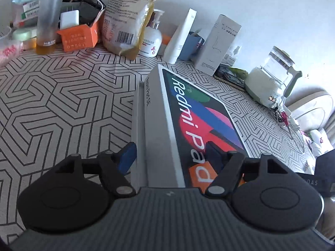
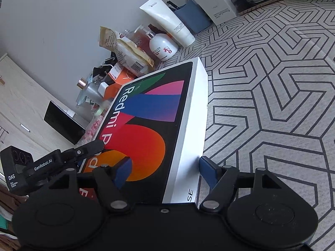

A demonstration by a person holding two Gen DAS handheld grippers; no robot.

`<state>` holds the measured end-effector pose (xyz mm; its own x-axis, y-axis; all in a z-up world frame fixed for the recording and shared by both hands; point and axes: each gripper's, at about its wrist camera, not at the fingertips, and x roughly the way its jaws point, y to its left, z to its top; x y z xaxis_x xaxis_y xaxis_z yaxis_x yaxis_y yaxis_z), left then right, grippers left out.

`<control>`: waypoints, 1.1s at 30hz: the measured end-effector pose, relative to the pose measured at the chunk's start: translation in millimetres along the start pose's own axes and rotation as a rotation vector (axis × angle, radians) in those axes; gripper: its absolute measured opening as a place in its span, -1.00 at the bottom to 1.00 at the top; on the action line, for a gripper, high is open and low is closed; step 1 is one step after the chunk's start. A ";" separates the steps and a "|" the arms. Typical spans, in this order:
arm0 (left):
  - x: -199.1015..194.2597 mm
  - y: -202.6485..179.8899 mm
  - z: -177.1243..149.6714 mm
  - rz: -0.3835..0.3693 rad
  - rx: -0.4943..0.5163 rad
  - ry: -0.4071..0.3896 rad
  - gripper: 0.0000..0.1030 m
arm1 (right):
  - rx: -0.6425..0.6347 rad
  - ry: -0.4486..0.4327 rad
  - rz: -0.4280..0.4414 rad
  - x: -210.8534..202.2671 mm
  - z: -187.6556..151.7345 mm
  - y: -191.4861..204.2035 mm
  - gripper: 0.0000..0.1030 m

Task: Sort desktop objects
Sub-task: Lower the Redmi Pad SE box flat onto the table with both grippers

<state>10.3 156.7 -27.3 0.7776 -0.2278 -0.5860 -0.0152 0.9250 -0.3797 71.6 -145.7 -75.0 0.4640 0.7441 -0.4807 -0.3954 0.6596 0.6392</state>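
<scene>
Both wrist views, mid-transfer. I hold the Redmi Pad SE box (image 1: pixel 188 113) with both claws at its near end, its far end tilted over the patterned tablecloth (image 1: pixel 62 104). My left gripper (image 1: pixel 170 154) is clamped across the box's long edge, one blue pad on the grey side wall, the other on the printed lid; my right gripper (image 2: pixel 165 168) pinches the opposite edge likewise. Along the wall, the kraft pouch (image 1: pixel 129 16), orange carton (image 1: pixel 79 37), pump bottle (image 1: pixel 151 39), white tube (image 2: pixel 167 18) and kettle (image 1: pixel 270 77) already stand grouped. I judge sorting well advanced: this box awaits placement.
</scene>
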 end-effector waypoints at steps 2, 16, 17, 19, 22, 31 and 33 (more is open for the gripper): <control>-1.6 -5.7 1.7 -0.011 0.021 0.000 0.17 | -0.013 -0.010 -0.025 2.6 0.1 6.4 0.53; -21.0 -4.4 9.5 -0.028 0.046 -0.070 0.15 | -0.131 -0.090 -0.014 -21.2 6.7 46.9 0.52; -21.5 -4.5 9.3 -0.025 0.048 -0.071 0.15 | -0.131 -0.092 -0.018 -19.7 6.1 47.4 0.52; -21.4 -5.3 8.4 -0.011 0.050 -0.071 0.16 | -0.128 -0.096 -0.027 -16.4 5.0 47.7 0.52; -18.8 -7.3 6.4 0.008 0.071 -0.064 0.19 | -0.118 -0.102 -0.039 -11.7 2.6 46.5 0.52; -14.0 -1.8 5.8 -0.007 0.060 -0.032 0.28 | -0.093 -0.117 -0.040 -8.4 -1.5 42.0 0.52; -12.8 -1.2 4.7 -0.007 0.052 -0.031 0.28 | -0.095 -0.119 -0.038 -9.0 -1.7 42.5 0.52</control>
<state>3.3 159.9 -16.0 0.7966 -0.2258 -0.5608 0.0224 0.9380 -0.3459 49.2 -124.2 -44.6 0.5687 0.7043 -0.4250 -0.4466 0.6982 0.5596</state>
